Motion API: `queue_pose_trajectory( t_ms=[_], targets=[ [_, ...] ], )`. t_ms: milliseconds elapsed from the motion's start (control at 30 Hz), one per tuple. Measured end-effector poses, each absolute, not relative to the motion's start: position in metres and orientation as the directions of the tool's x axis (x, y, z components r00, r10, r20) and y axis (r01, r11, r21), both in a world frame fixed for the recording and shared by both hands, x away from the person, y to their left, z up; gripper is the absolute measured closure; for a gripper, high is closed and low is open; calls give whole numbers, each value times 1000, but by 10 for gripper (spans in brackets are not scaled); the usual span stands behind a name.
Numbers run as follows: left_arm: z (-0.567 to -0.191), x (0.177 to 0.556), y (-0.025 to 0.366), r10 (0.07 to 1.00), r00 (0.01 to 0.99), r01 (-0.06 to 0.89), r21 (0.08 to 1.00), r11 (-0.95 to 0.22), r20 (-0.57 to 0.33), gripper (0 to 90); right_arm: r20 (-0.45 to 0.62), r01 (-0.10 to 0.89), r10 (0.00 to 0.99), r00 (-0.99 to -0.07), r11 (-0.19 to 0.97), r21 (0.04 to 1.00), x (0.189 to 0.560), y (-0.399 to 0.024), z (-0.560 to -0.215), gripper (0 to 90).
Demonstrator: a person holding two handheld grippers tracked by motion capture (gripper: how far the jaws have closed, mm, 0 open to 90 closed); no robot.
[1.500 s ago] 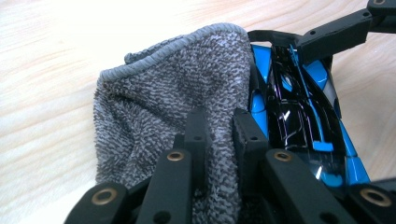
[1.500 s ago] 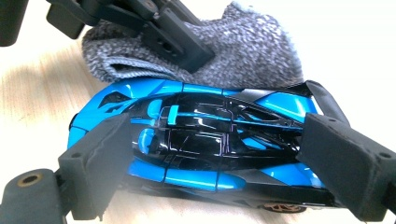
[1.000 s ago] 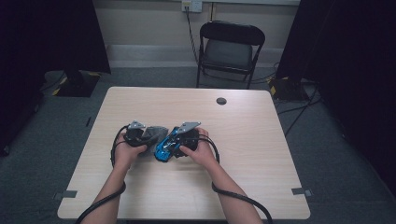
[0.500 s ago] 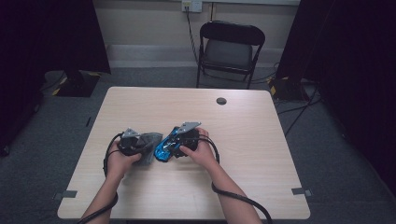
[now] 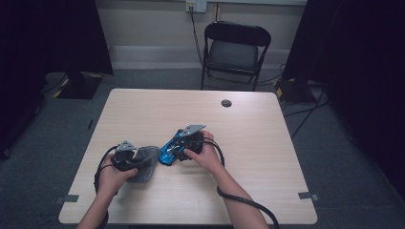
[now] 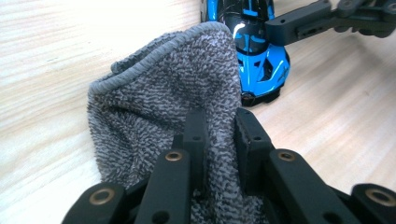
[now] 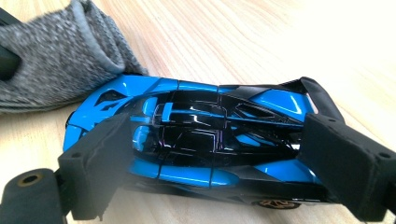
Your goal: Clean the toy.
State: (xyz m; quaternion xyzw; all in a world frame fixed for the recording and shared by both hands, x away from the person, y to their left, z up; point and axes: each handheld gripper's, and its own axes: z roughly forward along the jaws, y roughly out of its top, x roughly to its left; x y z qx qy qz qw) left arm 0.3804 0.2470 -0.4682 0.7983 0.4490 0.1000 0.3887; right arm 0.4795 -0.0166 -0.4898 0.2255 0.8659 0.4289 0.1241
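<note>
Grey cloth: terry-weave rag with a stitched hem (image 6: 163, 116), pinched in a bunched fold between the jaws of the left gripper (image 6: 219, 140); hem edge stands up off the tabletop.
Cloth position: in high view the rag (image 5: 145, 162) sits low and left of the car, apart from it or just brushing its nose; cannot tell which from above.
Toy car: glossy blue and black model sports car (image 7: 196, 135), lying on the pale wood-grain table (image 5: 258, 191), roughly mid-table, angled up to the right.
Right gripper: (image 7: 210, 163) clamped across the car's body, one foam-padded jaw at each end; car held steady, wheels appear down on the wood.
Change: a second back, left gripper and rag pressed up against the car; half a second back, already sliding away; now drawn further down-left toward the table's near edge. Right gripper and car unmoved throughout.
Reading: looks like a wiping stroke just ended or a reset between strokes; cloth off the bodywork, so no cleaning contact at this instant. Next pass probably needs the rag brought back onto the roof or flank.
Left gripper view: car's nose (image 6: 261, 70) just beyond the rag's top edge, near but with wood showing between.
Containers: none on the table; nothing held inside anything.
Other items: small dark round disc (image 5: 226, 103) near the far edge, well apart from the work; black folding chair (image 5: 234, 47) behind the table.
</note>
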Motion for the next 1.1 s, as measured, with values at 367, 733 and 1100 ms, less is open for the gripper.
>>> queue_pose_trajectory(
  t_ms=[367,733,1100],
  targets=[
    [-447,375,241,777,605,599,741,-303,-172,762,35,346,526,-850,507,789,481,-23,-479,155],
    [-421,383,196,726,669,531,786,-318,-159,754,1,317,526,-851,511,799,475,-79,-454,155],
    [-418,401,125,660,734,493,795,-355,-161,745,36,379,609,-793,446,811,463,-156,-450,164]
  ],
)
